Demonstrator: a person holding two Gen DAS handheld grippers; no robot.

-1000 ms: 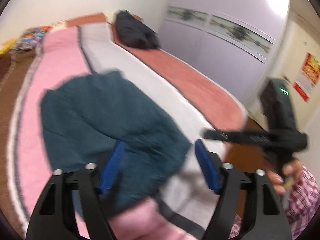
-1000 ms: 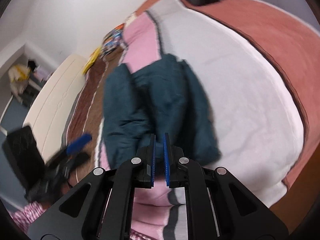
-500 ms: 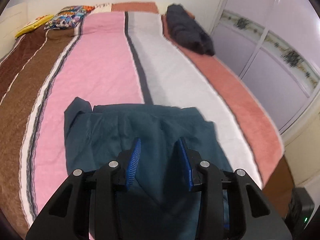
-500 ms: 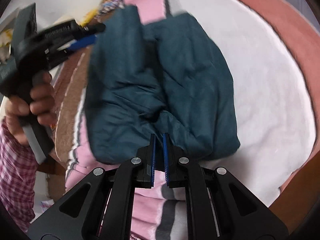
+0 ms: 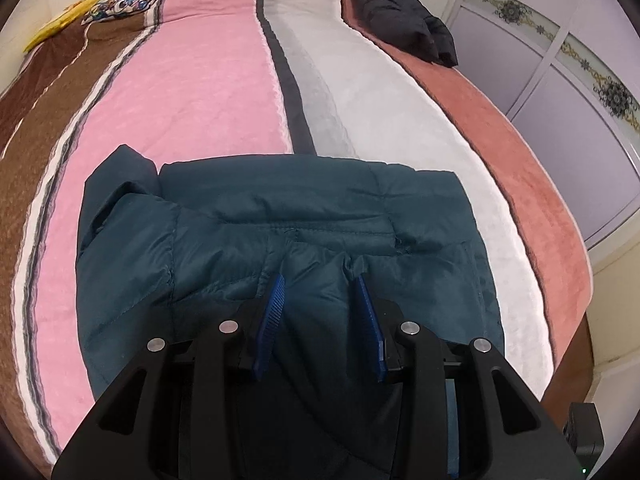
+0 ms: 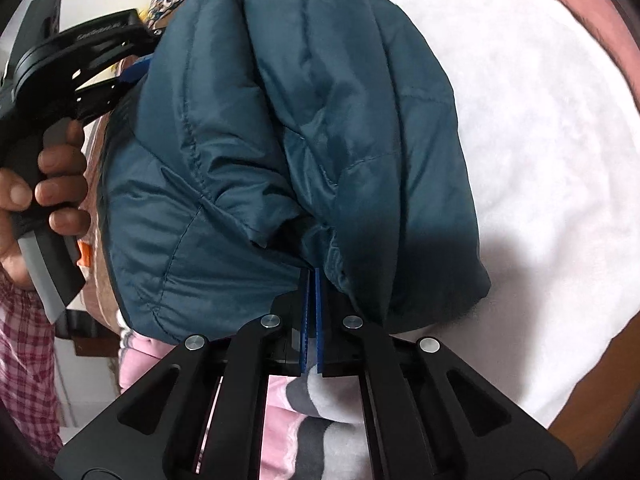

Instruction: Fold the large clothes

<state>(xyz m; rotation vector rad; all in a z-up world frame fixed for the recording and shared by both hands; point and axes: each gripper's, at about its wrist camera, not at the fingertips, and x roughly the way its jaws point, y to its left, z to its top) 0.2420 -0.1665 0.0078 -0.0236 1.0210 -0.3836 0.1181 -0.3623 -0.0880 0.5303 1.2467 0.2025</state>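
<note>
While lying folded on the bed (image 5: 224, 92), the jacket (image 5: 280, 216) is spanning the pink, grey and white stripes of the blanket near its foot end. Left tongs (image 5: 320, 280) are standing half spread, their blue pads (image 5: 276, 300) flanking a raised fold of the jacket; whether the pads are pressing on it cannot be told. Right tongs (image 6: 311, 276) are pressing together, pinching a thin edge of the jacket at its near corner, with the padded bulk bunching up just beyond the tips. Seen from the right wrist, a hand (image 6: 44, 188) is gripping the left tool at the jacket's far side, beside a checked sleeve (image 6: 20, 344). A second, black garment (image 5: 400, 12) is lying well apart at the far end of the bed, near the wardrobe (image 5: 560, 64).
</note>
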